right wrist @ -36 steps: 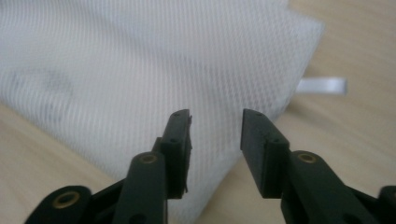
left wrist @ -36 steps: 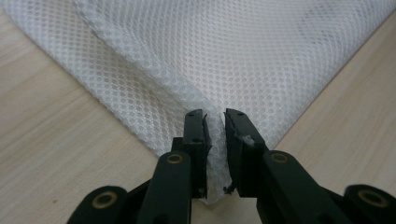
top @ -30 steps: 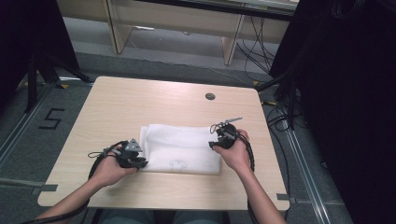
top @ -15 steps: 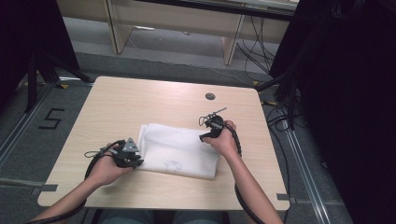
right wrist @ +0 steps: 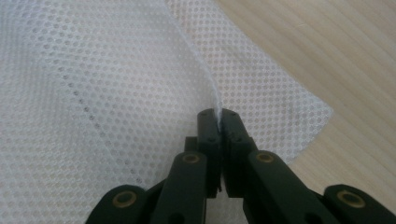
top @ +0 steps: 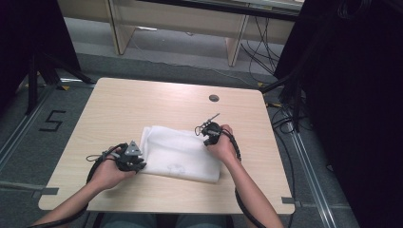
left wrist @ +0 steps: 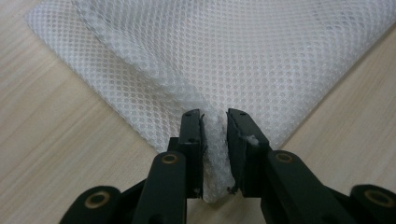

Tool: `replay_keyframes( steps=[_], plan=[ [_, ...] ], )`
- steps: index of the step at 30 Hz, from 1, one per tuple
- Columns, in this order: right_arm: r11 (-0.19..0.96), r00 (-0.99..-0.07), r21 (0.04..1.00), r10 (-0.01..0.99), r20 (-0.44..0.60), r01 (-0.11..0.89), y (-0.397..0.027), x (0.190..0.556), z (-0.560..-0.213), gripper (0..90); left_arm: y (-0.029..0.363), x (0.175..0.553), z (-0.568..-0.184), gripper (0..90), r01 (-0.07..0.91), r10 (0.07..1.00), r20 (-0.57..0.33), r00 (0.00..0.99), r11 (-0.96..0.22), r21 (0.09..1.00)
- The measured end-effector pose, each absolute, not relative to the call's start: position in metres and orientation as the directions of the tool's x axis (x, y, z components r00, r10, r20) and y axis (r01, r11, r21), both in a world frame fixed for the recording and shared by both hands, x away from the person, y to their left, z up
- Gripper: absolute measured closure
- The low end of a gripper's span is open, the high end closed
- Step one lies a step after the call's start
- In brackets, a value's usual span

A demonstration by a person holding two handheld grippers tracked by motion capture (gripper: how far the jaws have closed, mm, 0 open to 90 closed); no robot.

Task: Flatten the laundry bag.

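Left hand-held gripper point(top: 134, 160): sits at the near left corner of the mesh cloth point(top: 183, 153), held low over the table point(top: 157, 102) by the left hand point(top: 108, 173). In the left gripper view point(left wrist: 215, 123) its jaws stand a little apart with a bunched fold of cloth pinched between them; both pads press on the fold. The jaws opened slightly within the last second, fold kept between them. From these jaws the cloth fans out ahead, with bare wood to either side of the corner.

Cloth: white, fine mesh, folded to a rough rectangle and lying flat on the table between the two hand-held grippers, long edges running from one to the other. A faint print shows on it near the front edge, just right of the left hand-held gripper.

Right hand-held gripper point(top: 207, 134): at the far right edge of the cloth, held by the right hand point(top: 222, 147), cable trailing back along the forearm. In the right gripper view point(right wrist: 218, 116) the jaws are all but together, clamped on a thin raised edge of the mesh that rises from between the tips. They have just been closing, with that edge between them. To their left lies the main sheet; to their right a lower layer ends in a corner, then bare table.
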State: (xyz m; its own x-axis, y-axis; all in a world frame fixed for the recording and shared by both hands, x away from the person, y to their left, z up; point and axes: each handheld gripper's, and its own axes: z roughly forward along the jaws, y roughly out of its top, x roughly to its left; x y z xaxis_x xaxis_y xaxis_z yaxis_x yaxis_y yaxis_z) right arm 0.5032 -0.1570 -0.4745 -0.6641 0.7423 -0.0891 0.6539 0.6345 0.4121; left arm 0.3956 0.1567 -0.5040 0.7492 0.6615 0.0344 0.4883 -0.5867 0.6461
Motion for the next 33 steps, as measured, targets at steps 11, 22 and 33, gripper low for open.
replay_keyframes(
  steps=[11,22,33],
  plan=[
    [0.601,-0.650,0.467,0.757,-0.070,0.649,-0.168,0.496,-0.446,89.6,0.159,0.399,-0.492,58.4,0.496,0.697,0.007,0.717,-0.517,0.698],
    [0.575,-0.653,0.525,0.756,-0.048,0.627,-0.164,0.486,-0.419,89.4,0.107,0.381,-0.478,72.1,0.352,0.555,0.053,0.830,-0.596,0.722],
    [0.568,-0.688,0.578,0.726,-0.014,0.586,-0.158,0.467,-0.397,89.4,0.079,0.402,-0.494,78.3,0.378,0.494,0.027,0.869,-0.699,0.607]
  ],
)
